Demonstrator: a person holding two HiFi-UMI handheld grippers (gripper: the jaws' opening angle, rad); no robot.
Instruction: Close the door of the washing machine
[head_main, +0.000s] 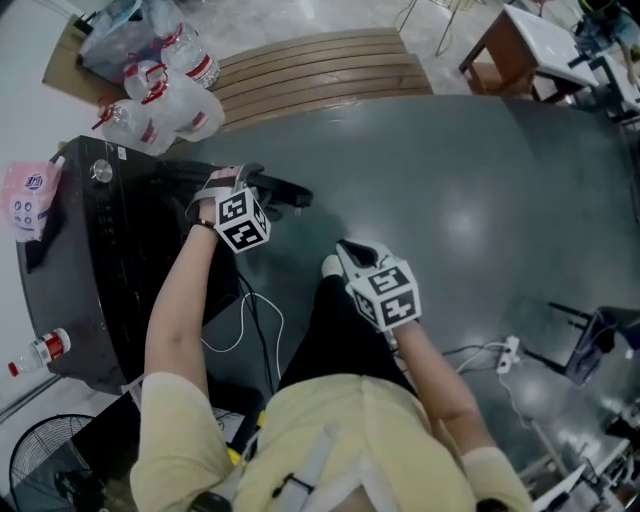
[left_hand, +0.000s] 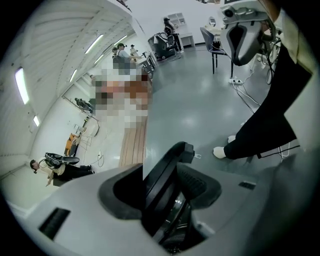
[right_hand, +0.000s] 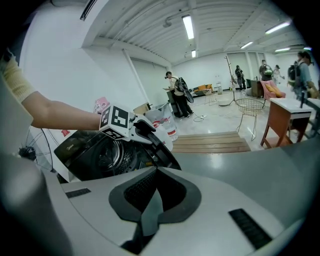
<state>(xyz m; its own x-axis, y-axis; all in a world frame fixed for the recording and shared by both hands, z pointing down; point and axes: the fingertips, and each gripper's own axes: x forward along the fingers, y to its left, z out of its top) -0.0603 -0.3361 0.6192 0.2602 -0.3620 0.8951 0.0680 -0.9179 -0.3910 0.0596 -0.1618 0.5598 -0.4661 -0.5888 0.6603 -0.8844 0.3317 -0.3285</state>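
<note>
Left tool (left_hand: 170, 170) stands with jaws wide, astride the upper rim of the open door (right_hand: 162, 147), nothing visibly pinched. The door juts edgewise from the front of the washing machine (head_main: 100, 260) on the floor, drum opening (right_hand: 112, 152) on its near side, so the closing swing looks to run that way. Right tool (head_main: 350, 252), parted and empty, hangs well apart; the left is nearer.
</note>
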